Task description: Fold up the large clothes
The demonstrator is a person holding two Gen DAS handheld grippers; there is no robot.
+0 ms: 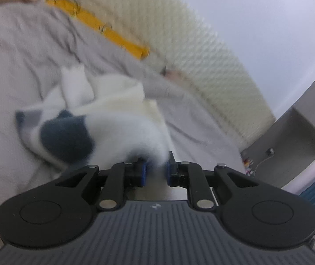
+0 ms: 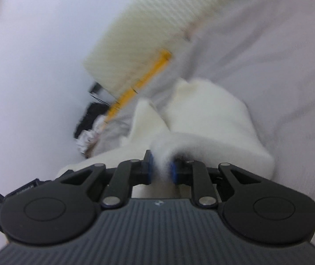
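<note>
I've got the fluffy white garment [image 1: 122, 114] with its dark blue patches bunched on the grey bed sheet [image 1: 20, 50], near the quilted headboard [image 1: 179, 33]. Left tool [image 1: 156, 169] is pinched nearly closed on its pile, right tool [image 2: 161, 165] likewise on a white fold. Risk: thick fleece slipping out if I tug unevenly. Both tools tilt slightly downward.

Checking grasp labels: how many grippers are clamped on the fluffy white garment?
2. The left gripper pinches the fluffy white garment with dark blue patches at its near edge; the right gripper pinches a white fold of it. Motion blur may hide detail.
</note>
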